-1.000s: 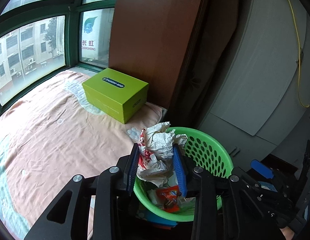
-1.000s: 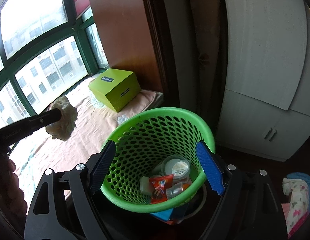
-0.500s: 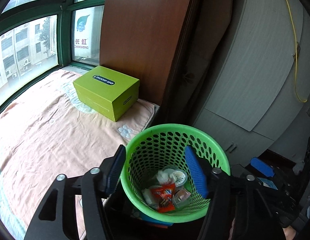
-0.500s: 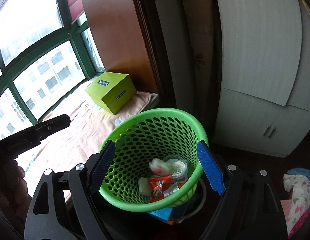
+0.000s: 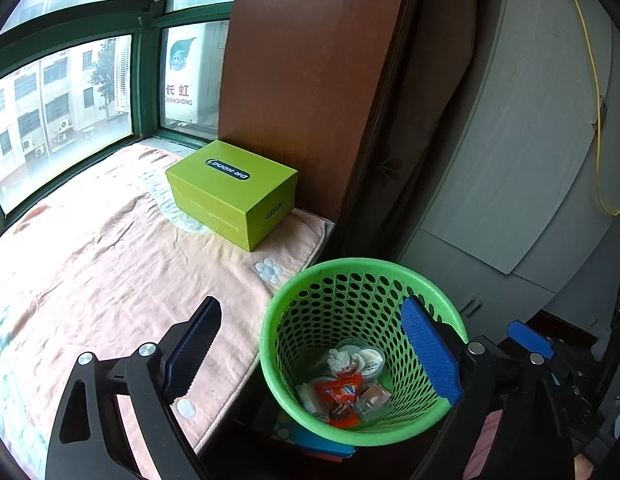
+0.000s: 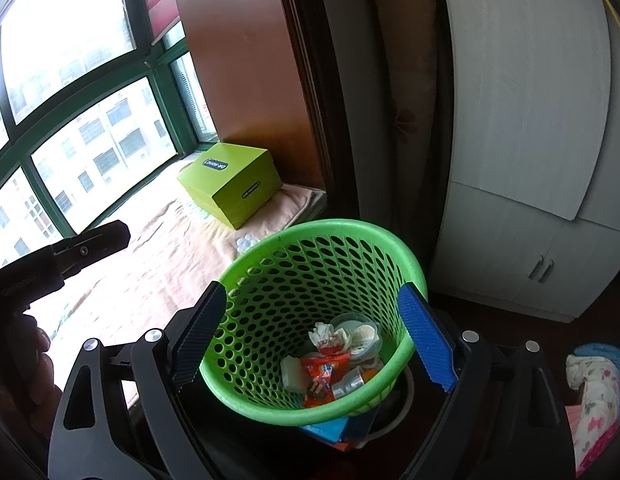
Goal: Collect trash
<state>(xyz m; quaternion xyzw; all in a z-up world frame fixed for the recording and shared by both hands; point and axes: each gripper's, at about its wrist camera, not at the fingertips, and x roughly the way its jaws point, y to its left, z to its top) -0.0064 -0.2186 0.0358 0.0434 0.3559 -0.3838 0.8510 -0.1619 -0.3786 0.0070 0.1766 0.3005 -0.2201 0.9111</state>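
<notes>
Left wrist view is taken up nearest by the left tongs (image 5: 310, 344), whose jaws have just been opening and are now spread wide with nothing between them; one pad hangs over the bed edge, the other over the green basket (image 5: 438, 286). In the right wrist view the right tongs (image 6: 314, 340) are likewise seen spread apart and empty, framing the same basket from above without any visible grip on its rim.

Just beyond the pads, at the bottom of the basket, the collected trash is found: a crumpled paper wad (image 5: 340, 360) lies on top, beside a round plastic cup lid (image 5: 368, 358), with an orange snack wrapper (image 5: 342, 394) and some clear packaging below it. The wad is therefore judged to be delivered, and this drop can be counted as done.

Further out, the pink bed cover (image 5: 110, 264) is seen beside the basket, and no loose litter can be made out on the part that shows. A green box (image 5: 230, 192) stands closed at the far corner by the window (image 5: 62, 100); whether it counts as trash cannot be told. What is left of the task, if anything, is judged to lie outside both views.
</notes>
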